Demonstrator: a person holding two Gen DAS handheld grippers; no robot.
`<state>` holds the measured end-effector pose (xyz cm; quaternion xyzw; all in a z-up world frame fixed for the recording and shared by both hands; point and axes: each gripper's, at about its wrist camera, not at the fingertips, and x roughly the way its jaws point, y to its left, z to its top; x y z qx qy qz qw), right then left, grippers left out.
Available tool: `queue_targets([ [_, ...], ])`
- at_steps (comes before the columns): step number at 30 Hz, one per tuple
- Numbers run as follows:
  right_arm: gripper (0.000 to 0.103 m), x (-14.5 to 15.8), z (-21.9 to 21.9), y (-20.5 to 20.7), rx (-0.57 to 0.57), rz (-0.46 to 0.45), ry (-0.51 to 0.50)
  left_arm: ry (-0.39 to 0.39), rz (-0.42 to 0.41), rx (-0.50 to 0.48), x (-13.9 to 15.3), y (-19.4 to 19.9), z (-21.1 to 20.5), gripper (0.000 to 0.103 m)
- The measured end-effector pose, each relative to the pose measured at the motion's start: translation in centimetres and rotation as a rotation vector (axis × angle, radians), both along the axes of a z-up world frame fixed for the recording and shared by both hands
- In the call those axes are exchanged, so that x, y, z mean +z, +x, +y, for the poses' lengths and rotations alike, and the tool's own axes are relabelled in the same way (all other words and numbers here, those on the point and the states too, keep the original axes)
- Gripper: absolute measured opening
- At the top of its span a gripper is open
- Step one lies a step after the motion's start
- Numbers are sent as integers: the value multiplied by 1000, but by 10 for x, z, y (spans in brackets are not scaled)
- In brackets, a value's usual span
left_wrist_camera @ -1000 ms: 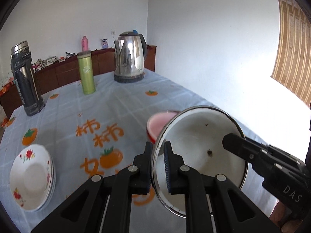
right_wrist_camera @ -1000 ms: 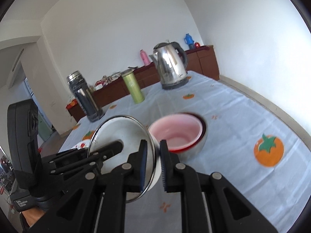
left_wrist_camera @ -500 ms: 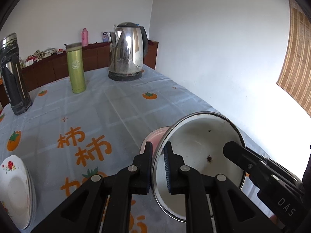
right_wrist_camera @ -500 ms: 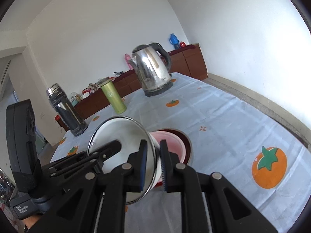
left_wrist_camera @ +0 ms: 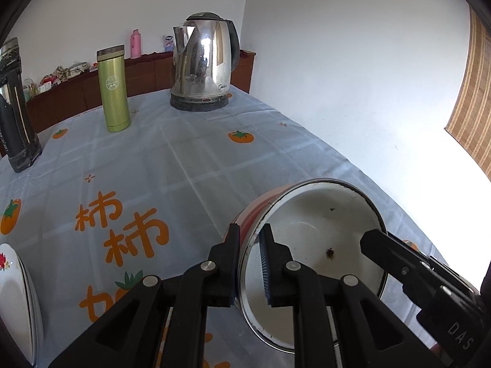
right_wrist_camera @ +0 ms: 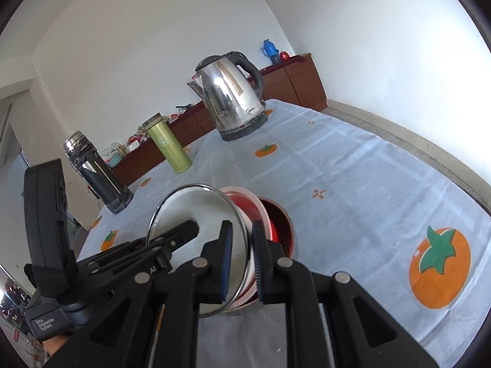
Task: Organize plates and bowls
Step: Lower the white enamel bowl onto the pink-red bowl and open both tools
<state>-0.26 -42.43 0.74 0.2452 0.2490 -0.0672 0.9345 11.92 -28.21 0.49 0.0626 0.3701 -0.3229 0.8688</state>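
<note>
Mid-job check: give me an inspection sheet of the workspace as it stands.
Surface: table under a persimmon-print cloth.
Job's things: white bowl, tilted, over a red bowl; plates at the left edge.
Clutter: kettle, green flask, dark flask.
Grippers: left tool and right tool each clamp the white bowl's rim, on opposite sides.
Cables: nothing seen.
Surroundings: white walls, a wooden sideboard, a bamboo blind.
</note>
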Motion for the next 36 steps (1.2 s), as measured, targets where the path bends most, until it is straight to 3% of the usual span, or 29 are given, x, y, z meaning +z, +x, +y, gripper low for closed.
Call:
queue_targets([
  [10, 13, -2, 2, 4, -12, 11, -41, 14, 0, 6, -2, 6, -8, 15],
  [17, 13, -5, -12, -2, 11, -9, 69, -26, 81, 1, 1, 15, -3, 15],
  [20, 14, -5, -13, -4, 2, -12, 70, -32, 93, -4, 1, 17, -2, 15],
  [25, 14, -3, -7, -4, -17, -6, 2, -8, 60, -3, 2, 13, -5, 15],
  [29, 15, -1, -9, -8, -33, -25, 3, -18, 2, 8, 13, 9, 0, 15],
  [36, 15, 3, -4, -9, -49, -51, -83, 20, -102, 109, 19, 14, 11, 16],
])
